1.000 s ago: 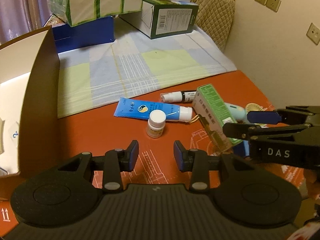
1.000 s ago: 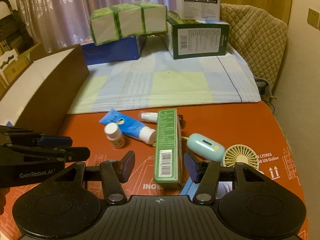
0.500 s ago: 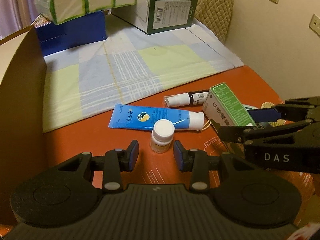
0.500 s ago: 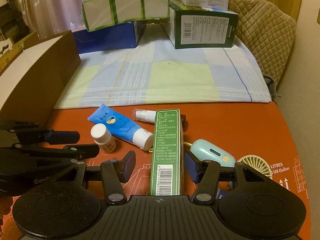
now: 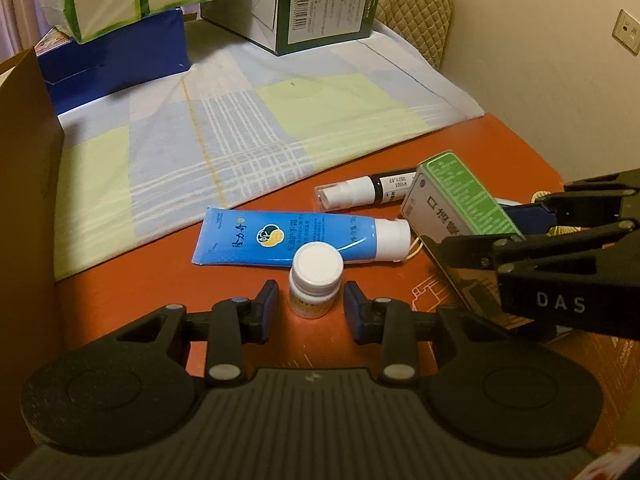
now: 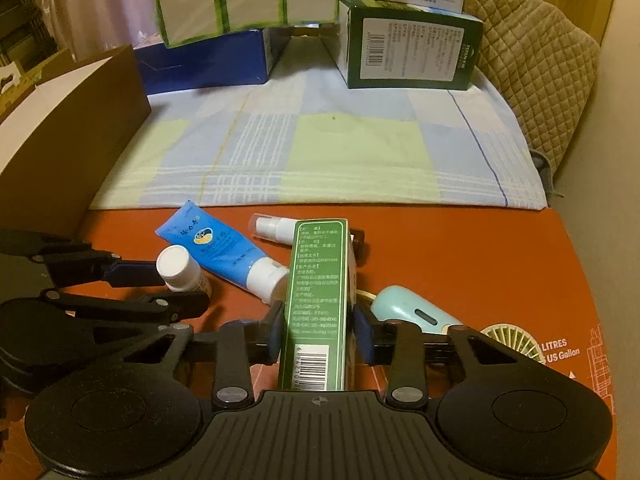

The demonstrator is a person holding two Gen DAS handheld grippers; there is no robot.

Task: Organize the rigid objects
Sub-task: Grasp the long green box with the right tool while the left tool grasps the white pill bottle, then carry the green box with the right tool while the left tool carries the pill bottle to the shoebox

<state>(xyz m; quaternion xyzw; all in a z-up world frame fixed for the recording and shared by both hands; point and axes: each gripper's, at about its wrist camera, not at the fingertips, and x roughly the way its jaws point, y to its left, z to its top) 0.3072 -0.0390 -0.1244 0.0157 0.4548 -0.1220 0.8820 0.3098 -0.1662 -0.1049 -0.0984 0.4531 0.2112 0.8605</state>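
Note:
A small white-capped pill bottle (image 5: 315, 279) stands on the red table between the fingers of my left gripper (image 5: 311, 307), which is open around it with small gaps on both sides. The bottle also shows in the right wrist view (image 6: 181, 269). My right gripper (image 6: 318, 331) is shut on a long green box (image 6: 317, 300) that lies on the table; the box also shows in the left wrist view (image 5: 456, 204). A blue tube (image 5: 296, 237) and a small spray bottle (image 5: 366, 192) lie just beyond.
A brown cardboard box (image 6: 68, 136) stands at the left. A checked cloth (image 6: 320, 152) covers the far table, with stacked boxes (image 6: 408, 52) behind. A mint-coloured device (image 6: 416, 314) and a small fan (image 6: 512, 346) lie at the right.
My left gripper moved forward until the pill bottle came between its fingers. My right gripper slid forward along the green box and closed on it.

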